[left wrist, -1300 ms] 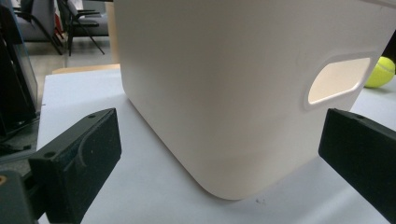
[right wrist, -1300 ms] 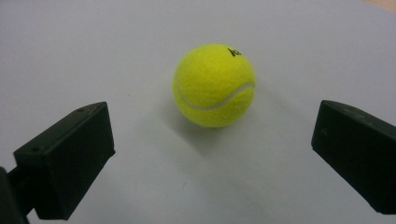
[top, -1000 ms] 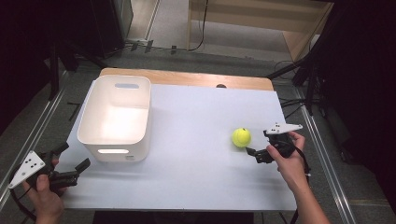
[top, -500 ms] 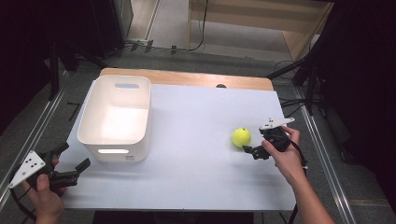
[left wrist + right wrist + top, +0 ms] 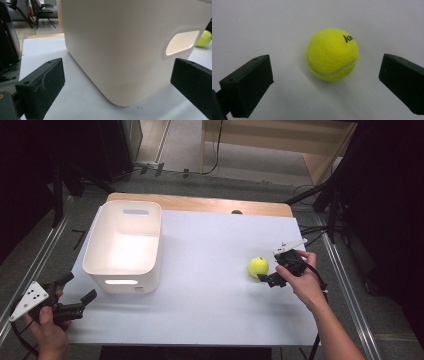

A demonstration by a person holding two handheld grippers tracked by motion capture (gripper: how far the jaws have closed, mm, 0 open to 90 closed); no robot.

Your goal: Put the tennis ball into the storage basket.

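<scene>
White bin (image 5: 125,245) blocking left tongs (image 5: 75,292), bare table (image 5: 210,285) between bin and ball (image 5: 259,266)

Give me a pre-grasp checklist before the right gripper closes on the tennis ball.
1. Right gripper open wider than the tennis ball: ok, both jaws stand apart with space on each side.
2. Ball centred between the jaws: ok in the right gripper view; it sits roughly midway, slightly ahead of the jaw tips.
3. Jaws far enough forward to flank the ball: not ok, the ball lies beyond the tips.
4. Ball at rest on the table: cannot tell from one moment; nothing touches it.
5. White bin upright with open top: ok.
6. Left gripper away from the ball: ok, it is open near the bin's front corner.
</scene>
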